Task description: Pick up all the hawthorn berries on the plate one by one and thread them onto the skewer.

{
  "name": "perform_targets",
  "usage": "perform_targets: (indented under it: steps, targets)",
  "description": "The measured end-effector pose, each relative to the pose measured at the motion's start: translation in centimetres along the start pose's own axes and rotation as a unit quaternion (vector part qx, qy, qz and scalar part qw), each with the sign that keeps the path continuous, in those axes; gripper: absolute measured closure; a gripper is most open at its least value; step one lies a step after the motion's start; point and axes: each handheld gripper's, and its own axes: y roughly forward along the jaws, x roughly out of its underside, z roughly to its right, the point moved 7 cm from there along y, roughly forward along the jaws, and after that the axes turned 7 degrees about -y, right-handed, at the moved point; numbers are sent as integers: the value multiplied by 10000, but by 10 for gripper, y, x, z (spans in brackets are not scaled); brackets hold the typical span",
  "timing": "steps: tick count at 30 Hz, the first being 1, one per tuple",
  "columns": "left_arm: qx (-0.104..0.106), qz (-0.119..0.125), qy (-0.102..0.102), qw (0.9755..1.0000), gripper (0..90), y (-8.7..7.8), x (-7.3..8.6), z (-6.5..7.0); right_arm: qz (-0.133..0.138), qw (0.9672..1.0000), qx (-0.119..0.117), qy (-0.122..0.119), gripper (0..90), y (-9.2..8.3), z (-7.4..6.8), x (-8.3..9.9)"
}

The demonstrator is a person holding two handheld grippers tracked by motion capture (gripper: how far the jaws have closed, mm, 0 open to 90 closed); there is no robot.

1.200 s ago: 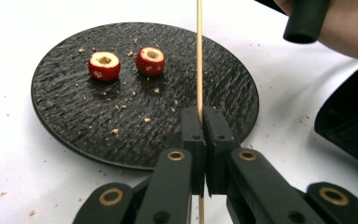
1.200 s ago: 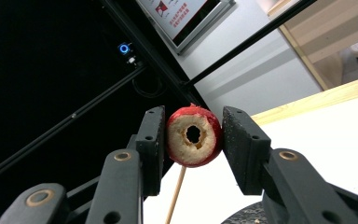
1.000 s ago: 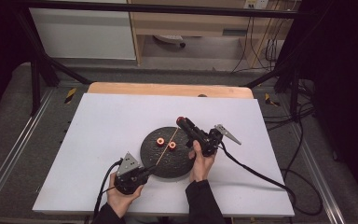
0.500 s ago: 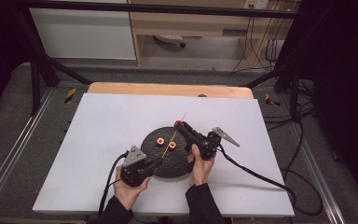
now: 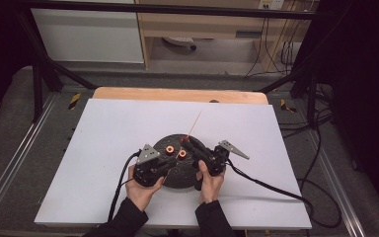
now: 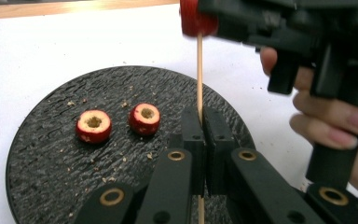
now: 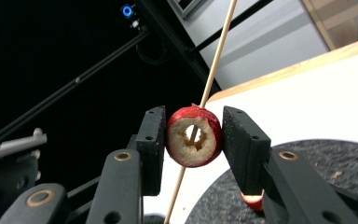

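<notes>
Since a second ago the left gripper (image 5: 170,165) has come in from the near edge of the plate (image 5: 177,175) toward the middle, up beside the right gripper (image 5: 186,142), and the skewer (image 5: 194,123) now stands out past the right jaws toward the far side of the table; the right hand (image 5: 209,182) has hardly shifted. The left jaws are pressed together on the lower part of the skewer, seen plainly in the left gripper view, where the stick (image 6: 199,70) rises between them to the red fruit (image 6: 195,18). The right jaws are clamped on that cored fruit (image 7: 194,135), one pad at each side, with the skewer (image 7: 214,60) running through its hole. Two more cored fruits (image 5: 170,149) (image 5: 181,154) lie side by side on the dark round plate, with crumbs scattered about them. The plate sits on a white sheet (image 5: 103,148) over a wooden tabletop (image 5: 177,95). Beyond stand a black frame (image 5: 39,74), a pale cabinet (image 5: 89,34) and loose cables (image 5: 321,148) on a grey floor.
</notes>
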Motion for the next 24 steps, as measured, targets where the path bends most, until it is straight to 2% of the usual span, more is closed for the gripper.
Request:
perform_targets:
  steps: [5,9,19,21,24]
  targets:
    - [9,-25,46,10000,883,3,0,-1,-169,9998,-14,-83,613,-2,-2,10]
    - [10,-32,60,10000,883,3,0,-1,-292,9995,-70,-40,613,-2,-4,15]
    - [29,-60,117,9999,883,3,2,-2,-507,9986,-91,-99,607,-4,-5,20]
    - [19,-61,134,9999,883,2,2,-3,-542,9984,-84,-121,586,-4,-5,19]
    - [25,-69,143,9999,883,-1,3,-5,-641,9975,-49,-278,525,-6,-4,16]
